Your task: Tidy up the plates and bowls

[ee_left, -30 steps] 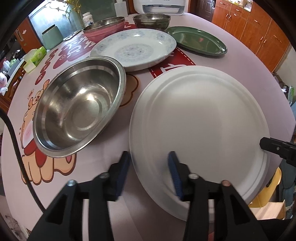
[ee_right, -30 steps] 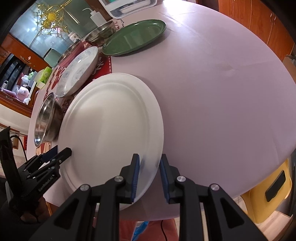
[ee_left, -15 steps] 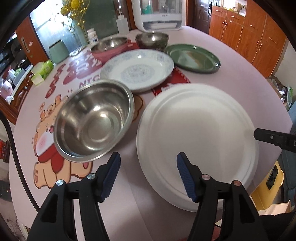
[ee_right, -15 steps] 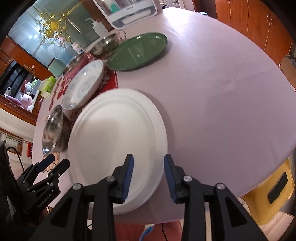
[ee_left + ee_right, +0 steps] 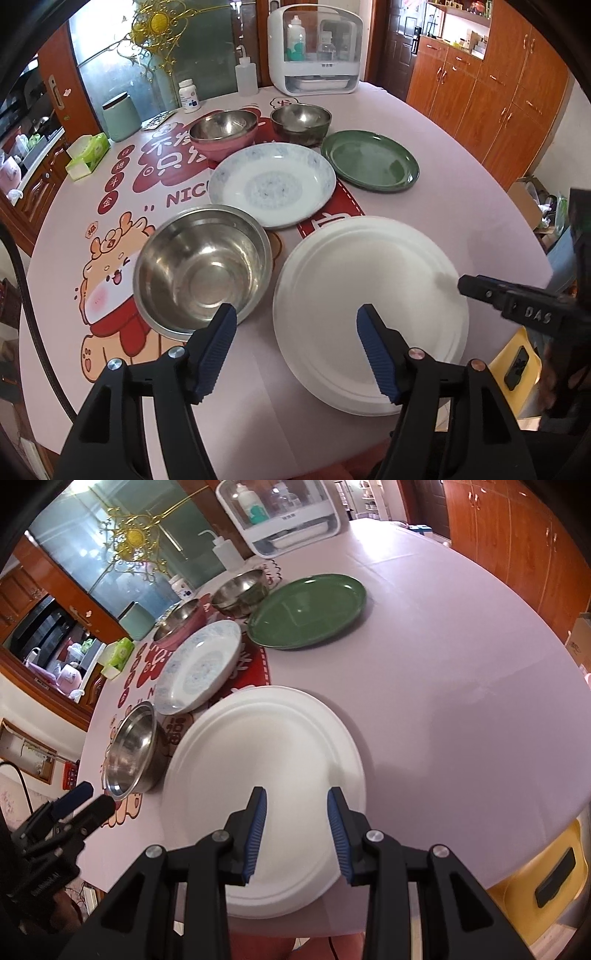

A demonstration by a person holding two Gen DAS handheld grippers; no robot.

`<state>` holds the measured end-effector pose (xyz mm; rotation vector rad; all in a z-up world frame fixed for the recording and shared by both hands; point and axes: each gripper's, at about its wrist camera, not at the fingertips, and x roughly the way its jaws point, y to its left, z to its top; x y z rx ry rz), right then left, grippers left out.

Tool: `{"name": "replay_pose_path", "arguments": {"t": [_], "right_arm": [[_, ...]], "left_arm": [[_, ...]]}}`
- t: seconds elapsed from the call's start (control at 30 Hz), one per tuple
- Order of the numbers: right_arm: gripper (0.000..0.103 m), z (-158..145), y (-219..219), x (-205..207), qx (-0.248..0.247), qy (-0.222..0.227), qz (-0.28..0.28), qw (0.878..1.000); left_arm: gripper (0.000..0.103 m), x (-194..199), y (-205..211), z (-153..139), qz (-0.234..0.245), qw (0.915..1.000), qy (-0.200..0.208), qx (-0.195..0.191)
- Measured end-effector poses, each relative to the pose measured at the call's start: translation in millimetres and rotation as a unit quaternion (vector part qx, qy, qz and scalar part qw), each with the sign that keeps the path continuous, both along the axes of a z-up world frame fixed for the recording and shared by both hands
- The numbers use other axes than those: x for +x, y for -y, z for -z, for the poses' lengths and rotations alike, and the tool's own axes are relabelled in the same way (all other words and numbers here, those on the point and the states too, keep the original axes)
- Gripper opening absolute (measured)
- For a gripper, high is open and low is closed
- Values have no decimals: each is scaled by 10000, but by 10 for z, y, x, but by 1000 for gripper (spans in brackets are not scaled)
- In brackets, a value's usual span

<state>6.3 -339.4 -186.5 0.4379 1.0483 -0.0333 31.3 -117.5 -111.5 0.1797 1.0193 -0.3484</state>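
Both grippers are off the white plate now. The left gripper hangs above the table with its jaws apart and nothing between them; they have just been opening wider. One blue pad sits over the near rim of the steel bowl, the other over the plate's near left part, both clear of the dishes.

Over in the right wrist view, the right gripper is also released, jaws parted and empty after opening, poised over the plate's near edge at 6 o'clock. The left gripper shows there at 8 o'clock, low at the table's edge.

The white plate lies flat on the pink tablecloth, close to the near edge. The steel bowl stands just beside it at 9 o'clock, upright; whether the two touch I cannot tell. At 11 o'clock from the plate sits the patterned plate, and at 12 o'clock the green plate. Beyond those, two more bowls side by side: the pink bowl left, the dark bowl right. A white cabinet stands at the far edge.
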Motion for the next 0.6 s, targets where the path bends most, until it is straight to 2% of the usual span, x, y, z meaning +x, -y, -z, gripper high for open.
{"name": "replay_pose_path", "arguments": {"t": [0.4, 0.6], "right_arm": [[34, -197, -136, 177, -43, 363, -169, 9992], [34, -255, -230, 340, -120, 455, -241, 9986]], "left_arm": [[69, 334, -311, -472, -466, 9985, -90, -273], [69, 598, -468, -660, -496, 9979, -173, -375]]}}
